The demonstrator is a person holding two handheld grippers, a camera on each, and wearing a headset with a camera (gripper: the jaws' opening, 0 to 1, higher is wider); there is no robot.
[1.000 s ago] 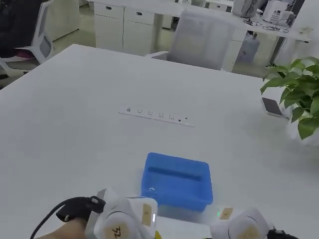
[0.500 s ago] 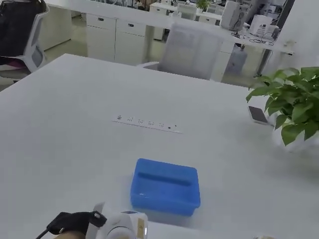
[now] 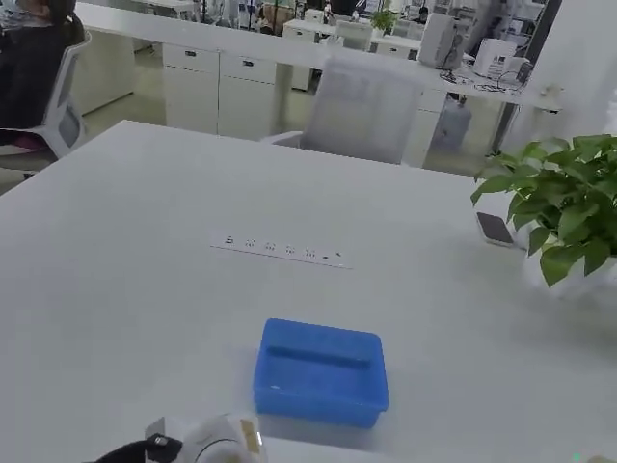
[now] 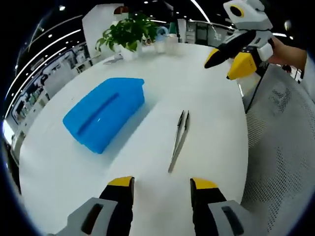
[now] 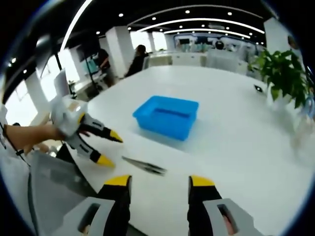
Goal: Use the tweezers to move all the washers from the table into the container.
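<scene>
Evidently left gripper (image 4: 160, 183) and right gripper (image 5: 160, 181) spread wide, empty, tweezers (image 4: 178, 140) untouched nearby.

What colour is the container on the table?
Blue. The container shows best in the right gripper view.

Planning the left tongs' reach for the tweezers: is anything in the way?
Nothing visible. The tweezers lie on bare table straight ahead of the open left tongs; the blue container sits off to the side, apart from them.
</scene>
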